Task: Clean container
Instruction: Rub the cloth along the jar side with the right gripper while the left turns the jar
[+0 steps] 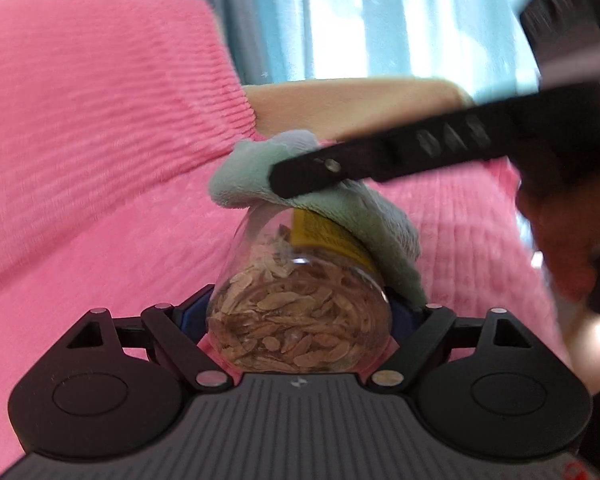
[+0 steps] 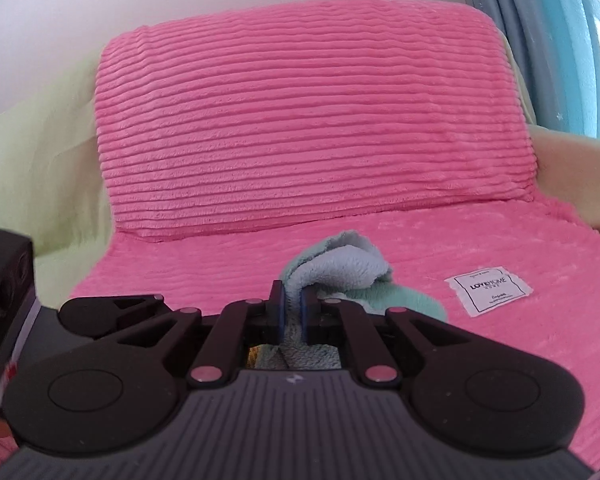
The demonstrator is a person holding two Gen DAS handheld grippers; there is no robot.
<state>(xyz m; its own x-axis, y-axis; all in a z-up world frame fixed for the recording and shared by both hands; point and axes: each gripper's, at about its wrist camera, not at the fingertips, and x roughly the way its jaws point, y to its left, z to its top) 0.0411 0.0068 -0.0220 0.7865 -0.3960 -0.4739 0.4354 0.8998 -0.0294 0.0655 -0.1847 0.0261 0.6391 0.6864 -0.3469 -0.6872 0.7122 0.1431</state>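
the left claw (image 1: 298, 312) is clenched on the container (image 1: 300, 312), a clear jar packed with pale dried flakes, its blue-padded fingers bearing on either side of the jar's broad near end. the jar's long axis runs straight away from this claw, tilting up toward the far side, with a yellow label (image 1: 332, 236) along its upper right flank. the right claw (image 2: 292, 304) is closed tight on a fold of the pale green and blue cloth (image 1: 244, 172), and in the left wrist view one of its black fingers comes in from the right, across the jar's far end, pressing the cloth onto the top and right shoulder of the jar. so the cloth lies touching the jar on the far and right side, while the near and left glass shows bare; from this i judge a wipe of the outside is in hand, though how much of the surface is already wiped the pictures cannot settle. the stroke turns on sliding the cloth along that long axis or turning the jar beneath it. beyond, the pink ribbed seat cover (image 2: 180, 264) lies under both claws and the pink cushion (image 2: 300, 120) stands at the far side, with a white tag (image 2: 488, 290) to the right; there is open room left and right, and the person's forearm (image 1: 360, 100) crosses behind the jar.
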